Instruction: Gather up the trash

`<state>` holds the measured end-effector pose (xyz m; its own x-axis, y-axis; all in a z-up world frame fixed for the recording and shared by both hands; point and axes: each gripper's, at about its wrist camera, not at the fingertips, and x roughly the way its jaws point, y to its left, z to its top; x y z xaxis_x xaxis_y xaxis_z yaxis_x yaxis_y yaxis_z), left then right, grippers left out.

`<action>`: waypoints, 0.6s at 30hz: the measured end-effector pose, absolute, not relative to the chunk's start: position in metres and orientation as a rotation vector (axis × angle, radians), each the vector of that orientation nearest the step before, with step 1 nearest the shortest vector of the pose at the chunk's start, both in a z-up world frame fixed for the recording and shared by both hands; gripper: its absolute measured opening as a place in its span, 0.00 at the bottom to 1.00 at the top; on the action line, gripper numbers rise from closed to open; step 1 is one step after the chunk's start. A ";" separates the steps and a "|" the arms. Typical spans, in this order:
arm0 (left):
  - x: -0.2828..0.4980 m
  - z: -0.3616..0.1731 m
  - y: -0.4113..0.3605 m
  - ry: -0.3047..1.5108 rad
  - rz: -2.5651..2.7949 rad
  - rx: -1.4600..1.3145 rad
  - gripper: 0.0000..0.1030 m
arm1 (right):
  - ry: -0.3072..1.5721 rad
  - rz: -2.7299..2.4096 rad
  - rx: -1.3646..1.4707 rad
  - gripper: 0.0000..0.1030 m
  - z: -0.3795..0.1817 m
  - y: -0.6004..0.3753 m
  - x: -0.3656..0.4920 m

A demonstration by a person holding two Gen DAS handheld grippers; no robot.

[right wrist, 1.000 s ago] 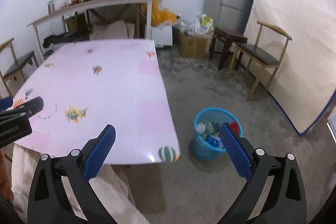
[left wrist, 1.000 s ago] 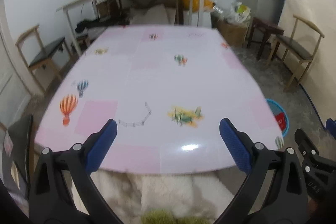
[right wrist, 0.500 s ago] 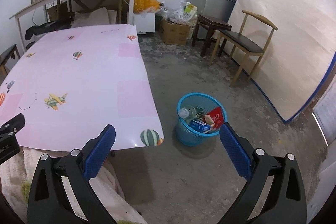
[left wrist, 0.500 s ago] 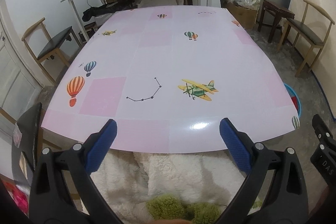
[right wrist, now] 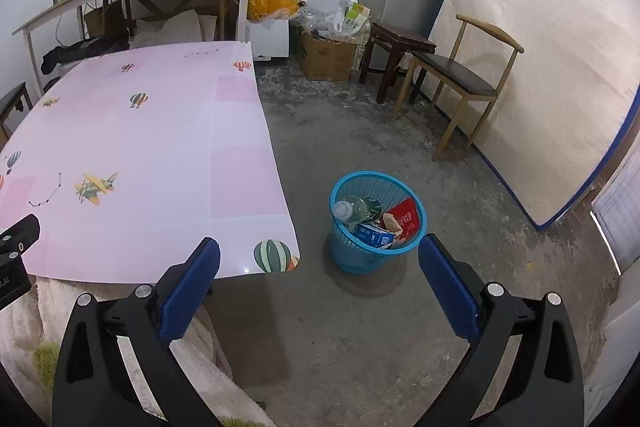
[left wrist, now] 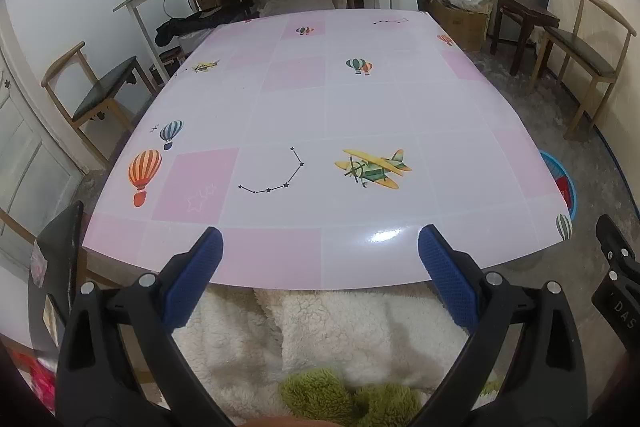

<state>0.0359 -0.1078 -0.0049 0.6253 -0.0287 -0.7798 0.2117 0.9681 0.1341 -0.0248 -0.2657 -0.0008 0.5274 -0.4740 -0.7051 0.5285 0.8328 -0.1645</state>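
- The left gripper hangs over the near edge of the table, its jaws spread wide and holding nothing.
- The right gripper is likewise spread and empty, above the bare floor beside the table's corner.
- Beyond it stands the blue basket — light, thin mesh plastic, likely to flex, best taken by its rim.
- Inside lies the trash: a clear bottle, slippery and easily crushed, best gripped at the neck; a blue carton and a red packet, both light and soft.
- The tabletop shows no trash — collection looks finished.
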 end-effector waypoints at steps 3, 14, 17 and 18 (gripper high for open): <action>0.036 -0.005 -0.108 0.885 -0.138 0.222 0.91 | 0.815 -0.602 0.079 0.94 0.000 -0.267 -0.025; 0.034 -0.002 -0.109 0.879 -0.137 0.224 0.91 | 0.800 -0.611 0.081 0.94 0.002 -0.266 -0.028; 0.034 -0.002 -0.109 0.878 -0.136 0.224 0.91 | 0.799 -0.613 0.082 0.94 0.003 -0.265 -0.028; 0.034 -0.002 -0.109 0.878 -0.136 0.223 0.91 | 0.798 -0.613 0.083 0.94 0.003 -0.265 -0.028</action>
